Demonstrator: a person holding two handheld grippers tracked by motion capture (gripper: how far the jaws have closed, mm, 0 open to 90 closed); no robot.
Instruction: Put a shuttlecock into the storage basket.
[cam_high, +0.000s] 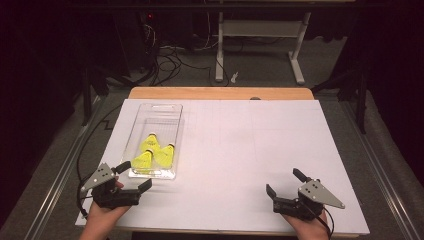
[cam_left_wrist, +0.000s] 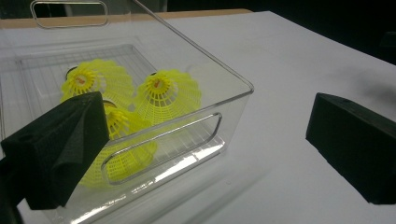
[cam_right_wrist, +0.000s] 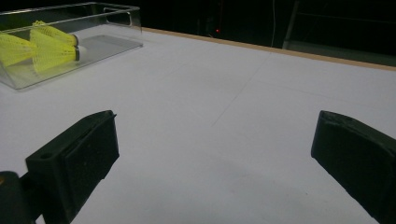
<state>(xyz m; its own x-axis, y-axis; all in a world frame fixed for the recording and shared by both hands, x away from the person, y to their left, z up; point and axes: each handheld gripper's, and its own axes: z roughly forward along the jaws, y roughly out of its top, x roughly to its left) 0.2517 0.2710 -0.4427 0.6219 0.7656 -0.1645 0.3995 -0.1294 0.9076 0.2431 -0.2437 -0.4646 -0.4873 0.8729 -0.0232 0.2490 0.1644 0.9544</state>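
A clear plastic tray (cam_high: 168, 111) lies on the left half of the white table and holds three yellow shuttlecocks (cam_high: 150, 152) at its near end. In the left gripper view the shuttlecocks (cam_left_wrist: 163, 93) sit behind the tray's near wall (cam_left_wrist: 224, 100). My left gripper (cam_high: 133, 176) is open just in front of the tray's near end, one jaw by its left corner. My right gripper (cam_high: 285, 182) stands open near the table's front right, nothing between its jaws. In the right gripper view the tray (cam_right_wrist: 112, 39) and shuttlecocks (cam_right_wrist: 46, 46) lie far left.
The white sheet (cam_high: 260, 145) covers most of the wooden table, whose far edge (cam_high: 220, 93) shows bare wood. Beyond it, a white desk frame (cam_high: 260, 30) and cables lie on the dark floor. Metal rails run along both sides.
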